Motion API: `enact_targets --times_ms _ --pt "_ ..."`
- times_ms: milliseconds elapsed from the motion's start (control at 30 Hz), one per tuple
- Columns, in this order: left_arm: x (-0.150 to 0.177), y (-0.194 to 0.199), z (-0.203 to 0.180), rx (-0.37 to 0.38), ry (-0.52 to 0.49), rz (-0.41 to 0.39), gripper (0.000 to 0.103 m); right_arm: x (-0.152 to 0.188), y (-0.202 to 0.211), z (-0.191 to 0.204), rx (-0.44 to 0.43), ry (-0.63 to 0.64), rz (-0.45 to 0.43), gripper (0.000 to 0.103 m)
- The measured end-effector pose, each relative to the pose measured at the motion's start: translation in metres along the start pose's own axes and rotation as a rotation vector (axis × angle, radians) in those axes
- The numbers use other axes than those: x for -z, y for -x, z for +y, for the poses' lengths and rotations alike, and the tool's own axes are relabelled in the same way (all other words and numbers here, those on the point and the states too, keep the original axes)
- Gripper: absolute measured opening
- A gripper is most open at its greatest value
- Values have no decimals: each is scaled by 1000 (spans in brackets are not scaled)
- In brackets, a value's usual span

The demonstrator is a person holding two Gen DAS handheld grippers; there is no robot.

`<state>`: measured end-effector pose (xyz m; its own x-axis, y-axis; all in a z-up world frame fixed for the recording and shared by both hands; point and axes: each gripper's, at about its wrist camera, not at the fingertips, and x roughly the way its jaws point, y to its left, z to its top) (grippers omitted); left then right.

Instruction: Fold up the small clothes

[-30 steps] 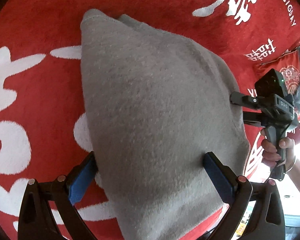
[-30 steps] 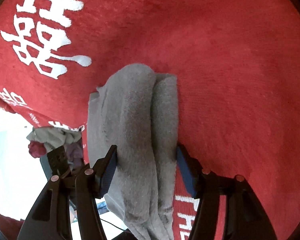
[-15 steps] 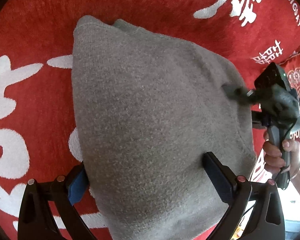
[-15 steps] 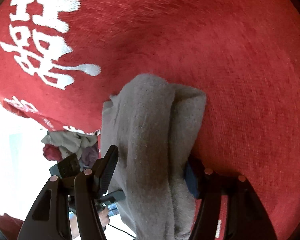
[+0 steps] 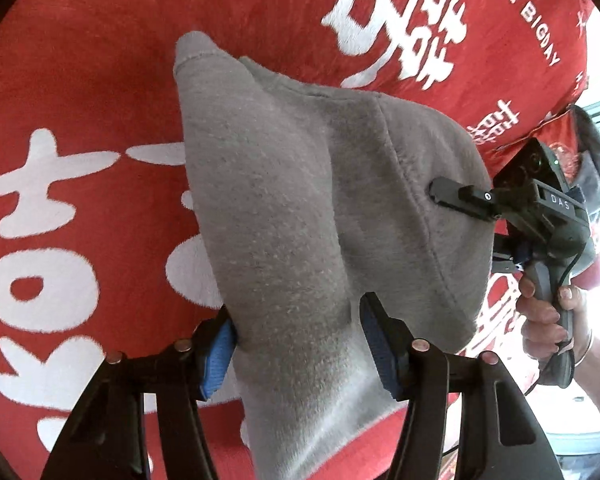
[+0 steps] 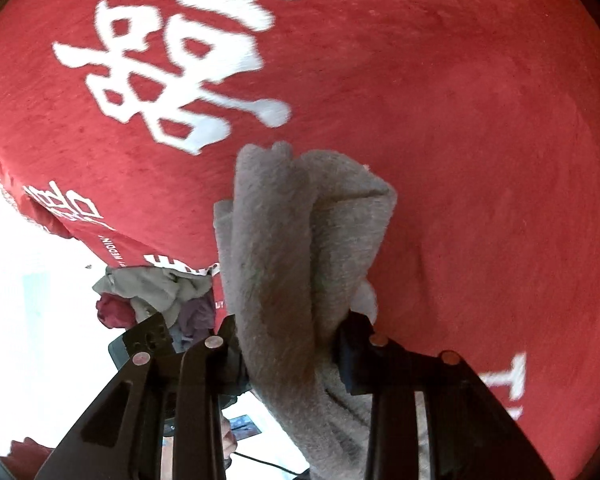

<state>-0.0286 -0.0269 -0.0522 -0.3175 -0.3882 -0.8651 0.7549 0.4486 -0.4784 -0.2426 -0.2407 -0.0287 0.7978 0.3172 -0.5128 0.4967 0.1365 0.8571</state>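
Two grippers hold one grey cloth (image 5: pixel 300 216) up over the red blanket (image 5: pixel 84 64). The left gripper (image 5: pixel 298 346) pinches its near edge. The right gripper (image 6: pixel 290 344) squeezes a bunched side of the same cloth. The fold looks only half done, since the cloth hangs in lumps. Next, it seems the cloth should be laid flat and one half brought over the other. The blanket has big white letters (image 6: pixel 168 68). A pile of other clothes (image 6: pixel 152 296) sits past its edge, in bright light.
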Motion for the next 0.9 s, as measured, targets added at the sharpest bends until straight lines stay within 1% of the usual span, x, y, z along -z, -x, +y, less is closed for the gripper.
enact_targets --times_ms 167,333,400,467,533,567,600,633,667,700,733,767,800,900 --pt "21 32 6 32 11 -9 61 25 -1 21 -31 -57 9 36" --pt "43 58 11 26 2 -9 61 57 -18 45 -47 -87 58 36" --pt "50 64 21 21 11 -8 61 67 -26 49 -53 -98 70 36" --pt "56 63 32 -1 24 -5 61 70 -33 52 -26 -76 74 36" --pt "62 53 45 -38 35 10 61 64 -37 46 57 -21 87 36" --pt "64 48 50 -41 39 23 61 61 -41 39 89 -9 101 36" --pt "67 44 56 -36 43 36 63 58 -44 29 116 4 121 38" --pt "72 39 64 -38 49 54 63 53 -44 21 127 10 123 39" --pt "74 35 67 -50 47 67 63 48 -44 14 132 16 100 41" --pt "78 30 71 -60 41 84 64 45 -41 9 134 25 79 46" --pt "81 27 74 -51 42 96 70 42 -37 3 139 31 70 58" --pt "84 25 75 -45 45 102 74 42 -36 -1 149 35 69 64" --pt "87 24 76 -39 46 105 76 41 -36 -8 169 47 73 69" --pt "92 16 75 5 30 140 76 42 -39 -22 188 72 107 69"
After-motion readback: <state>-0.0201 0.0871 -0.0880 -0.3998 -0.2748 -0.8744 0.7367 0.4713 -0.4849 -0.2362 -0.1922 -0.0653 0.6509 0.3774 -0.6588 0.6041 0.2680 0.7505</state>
